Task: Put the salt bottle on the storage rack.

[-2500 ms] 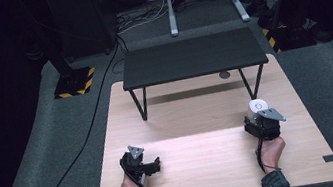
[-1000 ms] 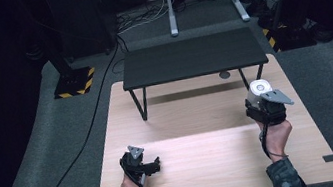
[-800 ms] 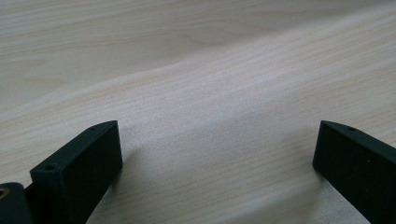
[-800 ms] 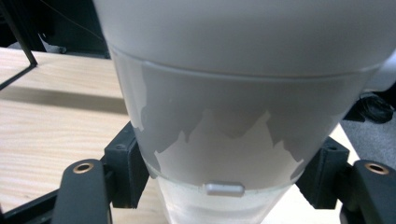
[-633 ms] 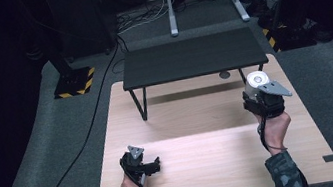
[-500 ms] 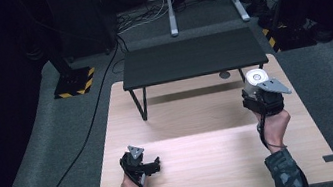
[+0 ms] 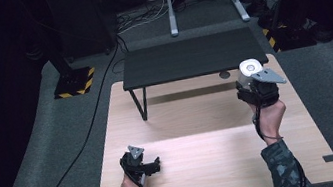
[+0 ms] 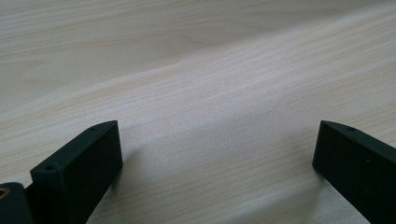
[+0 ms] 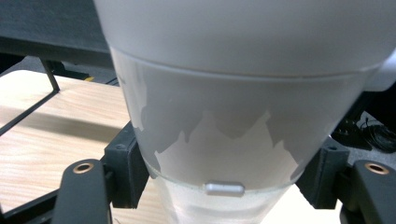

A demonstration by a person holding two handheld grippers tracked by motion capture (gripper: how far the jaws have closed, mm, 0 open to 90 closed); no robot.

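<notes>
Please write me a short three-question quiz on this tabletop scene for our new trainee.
1. True or false: the left gripper grips something.
2. Which gripper holds the white-topped frosted translucent cup? A. left B. right
3. Fill in: beyond the right gripper, a low black ____ stands at the far end of the light wooden table.

Key: 1 false, its jaws are apart over bare wood. 2 B. 3 bench.

light wood table; low black bench stands on far half; left tongs rest near front.
</notes>
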